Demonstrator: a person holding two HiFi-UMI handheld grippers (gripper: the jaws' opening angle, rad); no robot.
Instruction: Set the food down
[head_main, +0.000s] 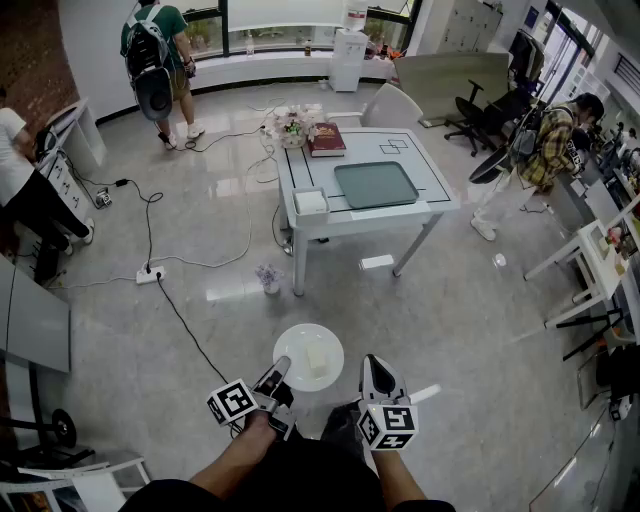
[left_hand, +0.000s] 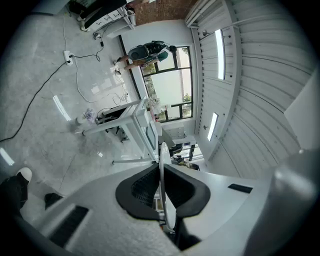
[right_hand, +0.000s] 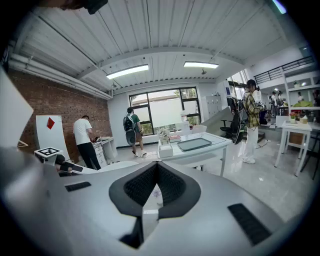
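White plate (head_main: 298, 343), one, held above the floor near the person, well apart from the far table (head_main: 428, 192). It carries the food (head_main: 318, 358): one pale rectangular block lying just right of the plate's centre. The left gripper (head_main: 281, 368) is clamped on the plate's near-left rim; in the left gripper view the plate stands edge-on between the two pads, which press on it from both sides. The right gripper (head_main: 376, 364) hangs just right of the plate without touching it, its jaws closed together with nothing between them.

On the table, counted: one grey-green tray (head_main: 376, 184) lying flat at the middle; one white box (head_main: 310, 201) at the near-left corner, its contents not discernible; one dark red book (head_main: 327, 139) at the far-left edge.

Persons in the room, three: one with a backpack (head_main: 158, 60) at the far left, one in a plaid shirt (head_main: 547, 138) at the far right, one in a white top (head_main: 14, 165) at the left edge.
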